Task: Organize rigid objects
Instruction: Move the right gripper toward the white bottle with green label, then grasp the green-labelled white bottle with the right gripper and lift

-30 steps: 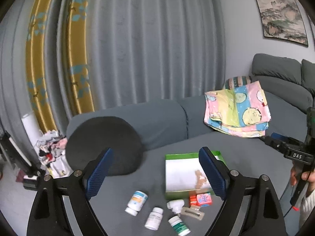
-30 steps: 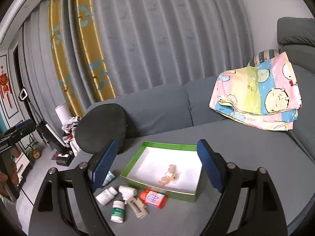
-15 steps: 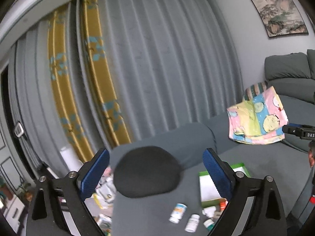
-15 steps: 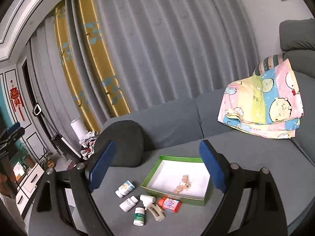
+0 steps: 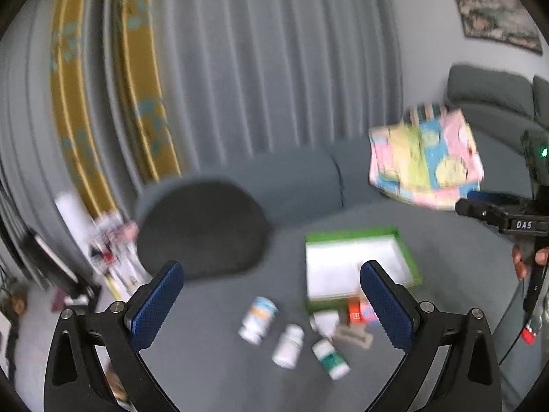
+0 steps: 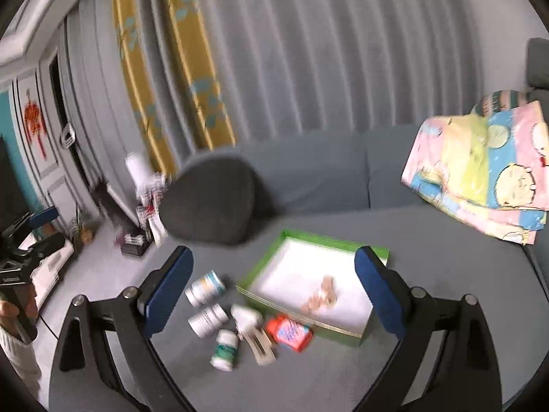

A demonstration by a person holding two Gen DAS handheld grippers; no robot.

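Note:
Several small containers lie on the grey sofa seat in front of a green box [image 5: 357, 235] [image 6: 331, 238] with a white inside. They are a bottle with an orange and blue label [image 5: 259, 319] [image 6: 205, 288], a plain white bottle [image 5: 289, 345] [image 6: 208, 320], a green-labelled bottle [image 5: 331, 363] [image 6: 224, 349], a red bottle [image 5: 357, 310] [image 6: 290, 333] and a white and beige piece [image 6: 255, 334]. A tan object [image 6: 322, 295] lies inside the box. My left gripper [image 5: 271, 274] and right gripper [image 6: 274, 257] hover above them, jaws opening, nothing between them.
A dark round cushion [image 5: 202, 226] [image 6: 209, 202] leans at the seat's far left. A folded pastel blanket [image 5: 425, 161] [image 6: 487, 171] lies at the right. A hand [image 5: 525, 261] grips the other tool at the right edge. Floor clutter [image 6: 137, 237] sits left of the sofa.
Both grippers' jaws have spread wider. Both views pulled back from the containers half a second ago and have now dropped closer again, with motion blur.

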